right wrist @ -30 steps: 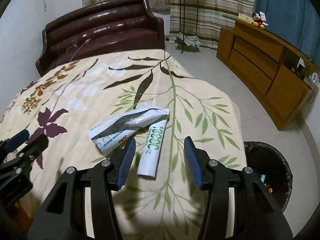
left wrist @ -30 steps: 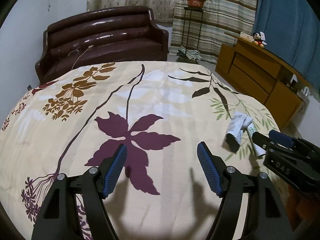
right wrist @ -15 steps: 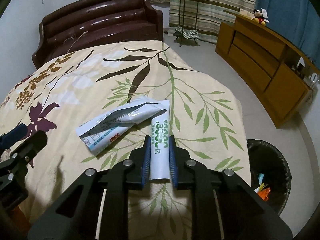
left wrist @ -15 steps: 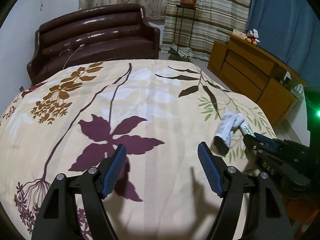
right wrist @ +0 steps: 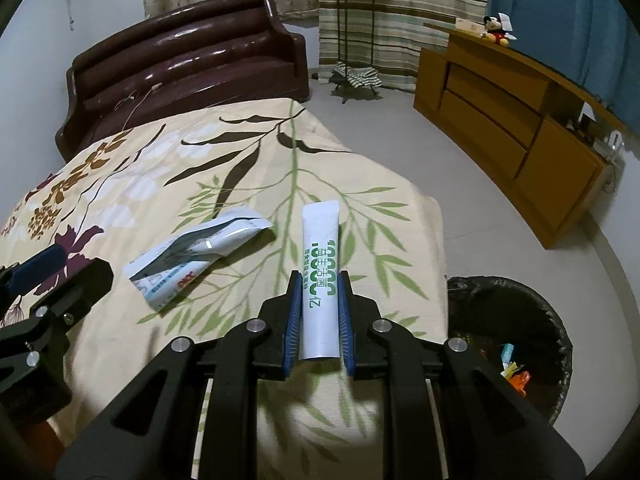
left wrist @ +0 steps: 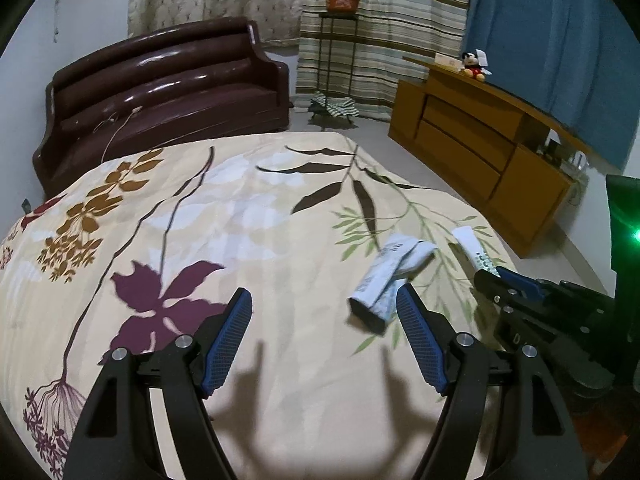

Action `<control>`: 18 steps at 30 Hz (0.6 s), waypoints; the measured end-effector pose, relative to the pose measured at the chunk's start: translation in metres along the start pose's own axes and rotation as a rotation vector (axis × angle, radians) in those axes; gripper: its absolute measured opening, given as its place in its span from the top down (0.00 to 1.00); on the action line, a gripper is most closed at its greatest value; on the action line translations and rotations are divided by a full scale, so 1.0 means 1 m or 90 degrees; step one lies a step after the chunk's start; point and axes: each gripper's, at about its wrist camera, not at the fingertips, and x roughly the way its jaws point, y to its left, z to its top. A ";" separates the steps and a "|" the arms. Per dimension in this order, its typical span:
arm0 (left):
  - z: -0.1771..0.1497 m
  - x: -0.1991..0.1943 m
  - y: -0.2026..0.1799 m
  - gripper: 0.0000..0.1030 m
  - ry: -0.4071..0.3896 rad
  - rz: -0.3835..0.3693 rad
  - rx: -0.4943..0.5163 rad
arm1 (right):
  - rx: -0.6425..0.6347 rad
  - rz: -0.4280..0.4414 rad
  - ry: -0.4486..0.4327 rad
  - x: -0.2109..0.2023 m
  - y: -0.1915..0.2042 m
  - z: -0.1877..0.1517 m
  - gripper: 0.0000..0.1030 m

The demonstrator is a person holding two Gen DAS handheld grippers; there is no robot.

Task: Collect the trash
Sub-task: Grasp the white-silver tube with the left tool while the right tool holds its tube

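White with green lettering, the tube [right wrist: 319, 280] is pinched between the right gripper [right wrist: 319, 316] fingers, seemingly lifted above the bedspread [right wrist: 160, 184]. Only this view shows the bin [right wrist: 520, 344] beside the bedspread's corner. On the bedspread lies the crumpled wrapper [left wrist: 390, 276], just ahead of the spread, empty left gripper [left wrist: 324, 344].

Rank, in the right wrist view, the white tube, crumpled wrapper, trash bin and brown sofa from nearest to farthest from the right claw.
1. White tube: clamped in the right claw.
2. Crumpled wrapper: on the bedspread, to the left.
3. Trash bin: on the floor, lower right.
4. Brown sofa: beyond the bed, far end.
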 end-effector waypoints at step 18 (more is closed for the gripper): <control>0.007 0.054 -0.028 0.30 0.072 -0.017 0.050 | 0.024 0.012 0.005 0.007 -0.020 0.001 0.83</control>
